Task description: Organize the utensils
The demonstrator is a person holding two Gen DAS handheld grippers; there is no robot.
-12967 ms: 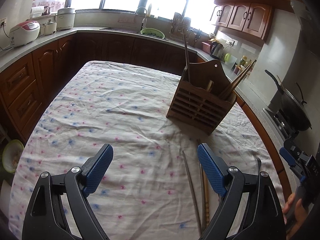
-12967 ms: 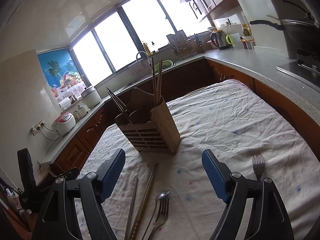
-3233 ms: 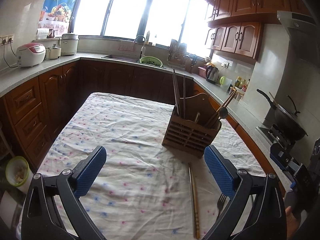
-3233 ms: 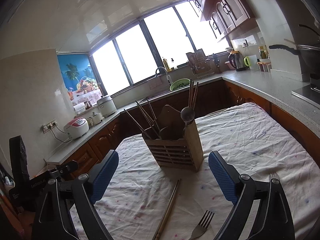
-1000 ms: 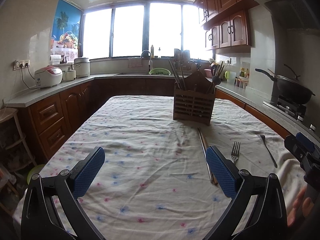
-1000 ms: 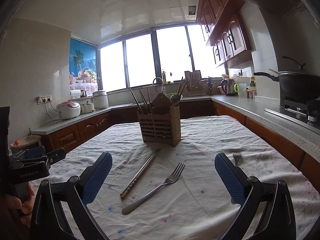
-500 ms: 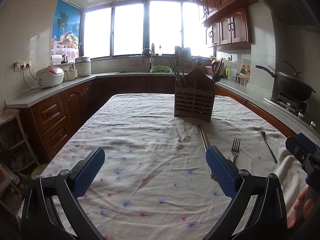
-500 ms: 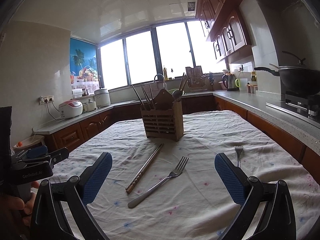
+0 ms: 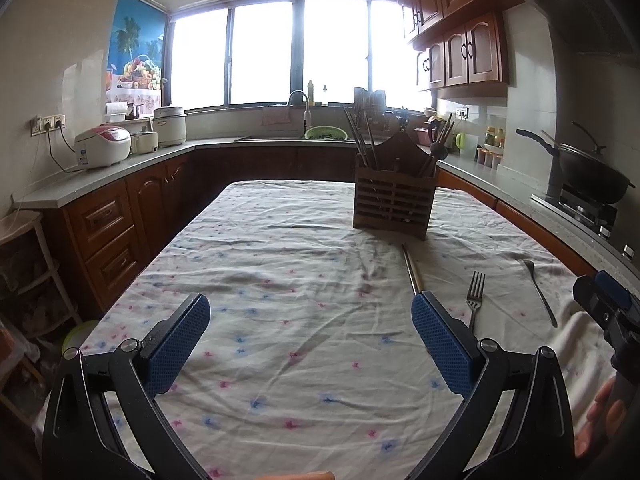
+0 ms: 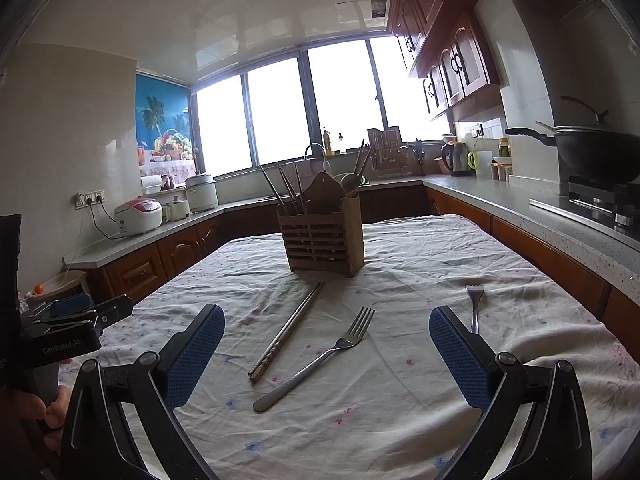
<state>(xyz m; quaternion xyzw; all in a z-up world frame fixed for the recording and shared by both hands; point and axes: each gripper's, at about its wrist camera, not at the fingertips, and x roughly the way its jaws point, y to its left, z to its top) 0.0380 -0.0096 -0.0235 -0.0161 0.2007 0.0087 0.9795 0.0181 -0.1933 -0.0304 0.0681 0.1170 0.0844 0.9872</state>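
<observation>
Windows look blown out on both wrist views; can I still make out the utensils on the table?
Left wrist view: window glare silhouettes the slatted wooden utensil holder, but the steel fork on the floral cloth reads clearly. Right wrist view: same backlight; the paired chopsticks and the fork stay sharp, edges fisheye-bent.

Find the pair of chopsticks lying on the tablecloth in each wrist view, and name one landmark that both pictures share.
Left wrist view: chopsticks lie right of centre, partly hidden behind the right blue finger pad.
Right wrist view: chopsticks lie centre-left, beside the nearer fork.
Shared landmark: the wooden utensil holder just beyond their far tips.
</observation>
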